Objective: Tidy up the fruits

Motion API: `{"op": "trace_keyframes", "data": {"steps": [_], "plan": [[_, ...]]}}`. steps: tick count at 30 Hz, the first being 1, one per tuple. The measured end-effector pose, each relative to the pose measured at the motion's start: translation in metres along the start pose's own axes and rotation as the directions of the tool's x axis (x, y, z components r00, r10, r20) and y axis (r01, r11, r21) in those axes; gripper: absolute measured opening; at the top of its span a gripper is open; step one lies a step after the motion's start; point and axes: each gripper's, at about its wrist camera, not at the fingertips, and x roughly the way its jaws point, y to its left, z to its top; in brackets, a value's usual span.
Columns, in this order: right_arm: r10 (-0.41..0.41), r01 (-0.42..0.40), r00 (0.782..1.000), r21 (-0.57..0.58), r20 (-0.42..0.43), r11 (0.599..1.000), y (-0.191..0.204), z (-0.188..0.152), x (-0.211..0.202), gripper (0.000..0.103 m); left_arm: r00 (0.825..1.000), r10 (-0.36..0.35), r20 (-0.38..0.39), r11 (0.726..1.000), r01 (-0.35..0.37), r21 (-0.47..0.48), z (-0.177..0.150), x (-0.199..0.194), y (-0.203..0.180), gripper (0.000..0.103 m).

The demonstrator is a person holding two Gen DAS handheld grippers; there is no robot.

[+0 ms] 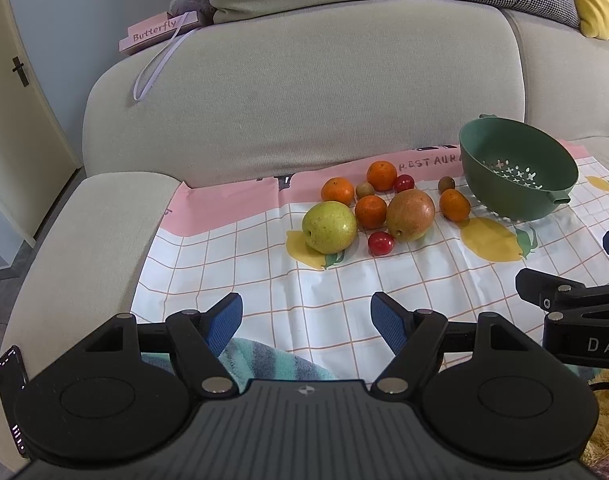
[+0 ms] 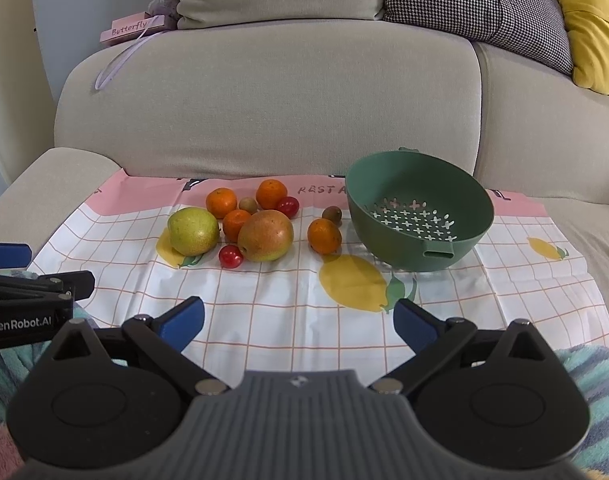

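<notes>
Fruits point(image 2: 264, 224) sit clustered on the cloth point(image 2: 264, 292), just left of the green colander point(image 2: 420, 256). Left gripper point(image 1: 306, 322) and right gripper point(image 2: 298, 326) both hang wide, holding nothing.

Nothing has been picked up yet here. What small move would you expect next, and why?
Probably the right gripper advances toward the lone tangerine, the fruit lying nearest the green colander. Both it and the left gripper are open and hold nothing, the colander is empty, and all the fruit sits on the checked cloth. That tangerine stands apart from the cluster, so the fingers have room.
</notes>
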Motion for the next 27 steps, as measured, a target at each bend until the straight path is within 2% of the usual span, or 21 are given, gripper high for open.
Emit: {"op": "trace_keyframes", "data": {"steps": [14,27], "plan": [[-0.001,0.001,1.0,-0.005,-0.018,1.0,0.003,0.0,0.008,0.099,1.0,-0.001,-0.006,1.0,0.001,-0.006,0.002,0.002,0.002,0.086],[0.005,-0.007,0.999,-0.028,-0.044,1.0,0.01,0.002,0.023,0.099,0.999,-0.015,-0.037,1.0,0.014,-0.016,0.009,0.019,0.009,0.086]]}}
